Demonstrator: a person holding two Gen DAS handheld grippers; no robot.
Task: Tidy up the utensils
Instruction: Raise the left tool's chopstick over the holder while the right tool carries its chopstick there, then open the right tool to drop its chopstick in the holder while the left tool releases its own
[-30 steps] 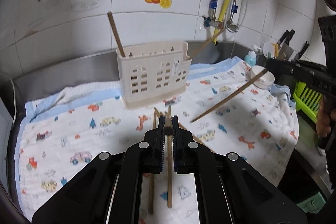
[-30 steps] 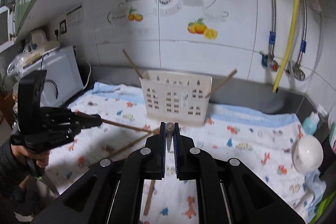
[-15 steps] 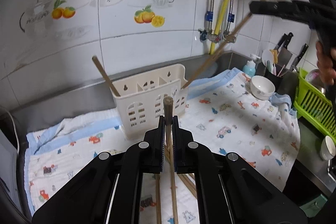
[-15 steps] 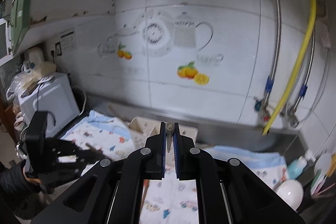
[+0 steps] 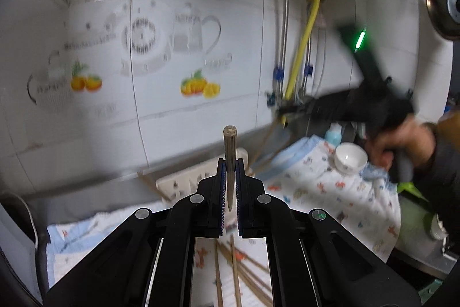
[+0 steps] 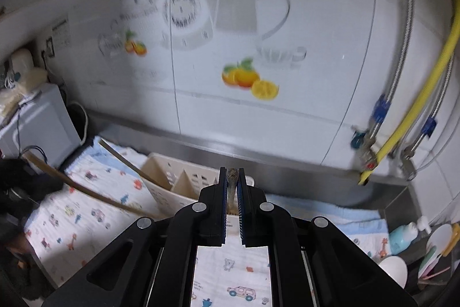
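My left gripper [image 5: 230, 163] is shut on a brown wooden chopstick [image 5: 230, 146] whose blunt end sticks up past the jaws. Behind it stands the cream slotted utensil holder [image 5: 178, 186] on a printed cloth [image 5: 316, 192]. Several loose chopsticks [image 5: 235, 272] lie on the cloth below the jaws. My right gripper [image 6: 232, 171] is shut on another chopstick [image 6: 231, 174], just in front of the holder [image 6: 172, 183]. In the left wrist view, blurred at the right, that gripper [image 5: 287, 110] is held by a hand [image 5: 402, 140]. One chopstick [image 6: 123, 160] leans in the holder's left end.
A white bowl [image 5: 348, 160] and a blue bottle [image 5: 333, 133] sit at the cloth's right end. Yellow hose [image 6: 417, 111] and steel pipes run down the tiled wall. A white appliance [image 6: 37, 117] stands at the left. Cups and a bowl [image 6: 394, 269] crowd the right corner.
Both grippers have risen, each still shut on its chopstick, so the wall fills more of both views. The right gripper has swung across toward the holder.
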